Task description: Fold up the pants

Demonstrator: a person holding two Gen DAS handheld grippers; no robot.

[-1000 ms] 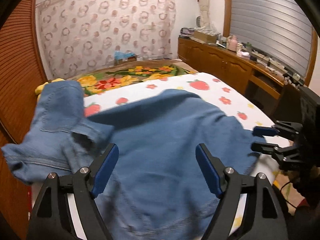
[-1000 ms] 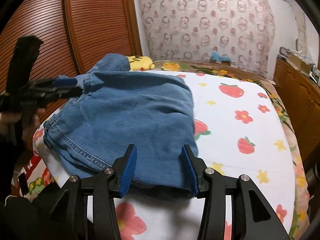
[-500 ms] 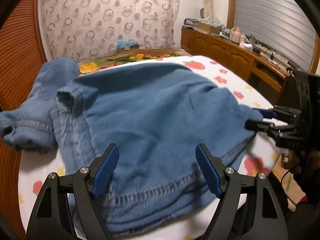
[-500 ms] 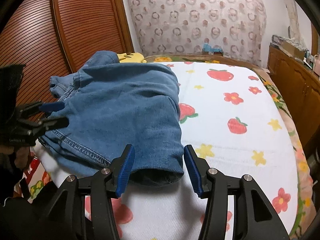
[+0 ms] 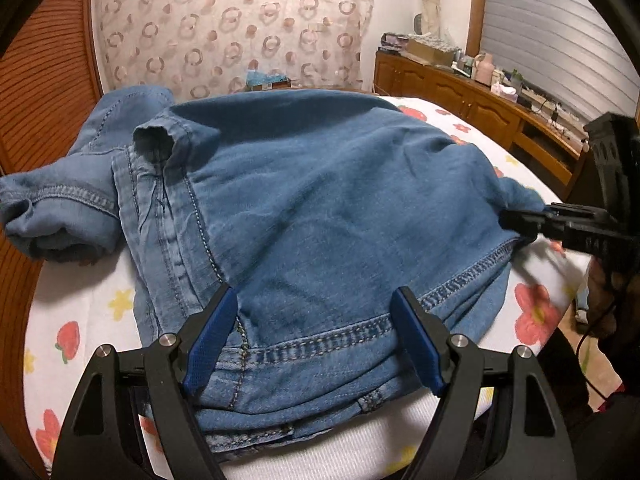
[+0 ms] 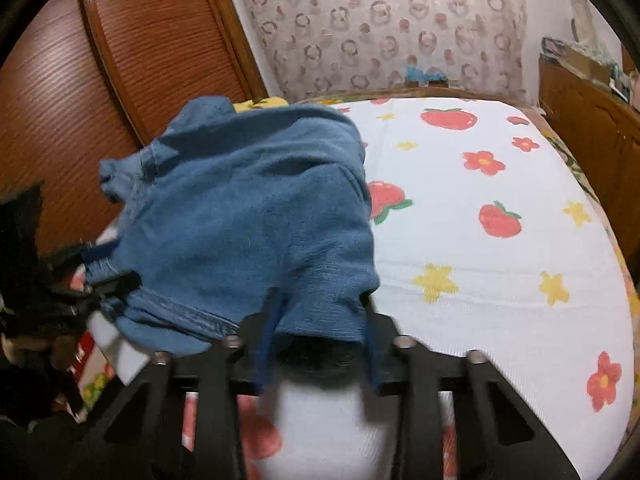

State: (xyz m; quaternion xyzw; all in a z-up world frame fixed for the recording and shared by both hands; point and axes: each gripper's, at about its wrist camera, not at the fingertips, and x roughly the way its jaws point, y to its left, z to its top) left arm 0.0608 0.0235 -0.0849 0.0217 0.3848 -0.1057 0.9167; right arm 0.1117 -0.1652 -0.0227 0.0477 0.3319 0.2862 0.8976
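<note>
on the near part of the bed (image 6: 500,280), the pants (image 5: 320,208) lie already doubled into a thick stack. left of the stack, one loose end (image 5: 60,208) remains unfolded. the left gripper (image 5: 316,340) hovers wide open over the near hem, holding nothing. the right gripper (image 6: 320,340) is closing on the stack's right corner. further folds likely remain.

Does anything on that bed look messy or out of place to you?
Yes: the jeans lie in an uneven heap near the bed's edge, one cuff sticking up and a loose bunch trailing to the left instead of lying flat.
</note>
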